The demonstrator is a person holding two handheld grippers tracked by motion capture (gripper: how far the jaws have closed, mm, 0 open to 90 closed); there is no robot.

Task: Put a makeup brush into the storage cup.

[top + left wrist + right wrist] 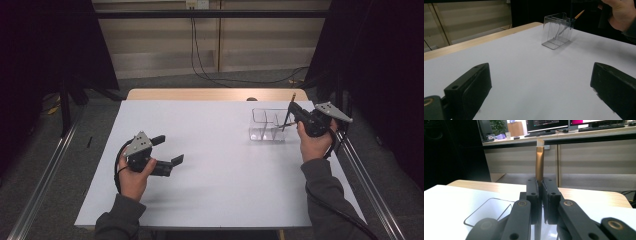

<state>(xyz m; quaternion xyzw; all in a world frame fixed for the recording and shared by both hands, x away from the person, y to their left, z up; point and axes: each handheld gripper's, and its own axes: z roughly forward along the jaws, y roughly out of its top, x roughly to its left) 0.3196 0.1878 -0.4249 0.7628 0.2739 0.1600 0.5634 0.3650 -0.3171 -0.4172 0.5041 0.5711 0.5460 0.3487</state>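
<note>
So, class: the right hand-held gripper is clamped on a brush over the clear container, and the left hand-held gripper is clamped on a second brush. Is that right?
Not quite. The left hand-held gripper is open and holds nothing, as the left gripper view shows. The right hand-held gripper is indeed clamped on a brush over the clear container.

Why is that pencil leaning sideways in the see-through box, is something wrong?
Nothing is wrong. The pencil leans in the clear box at the table's far right because the right gripper has its fingers shut on it. No spill or damage shows.
</note>
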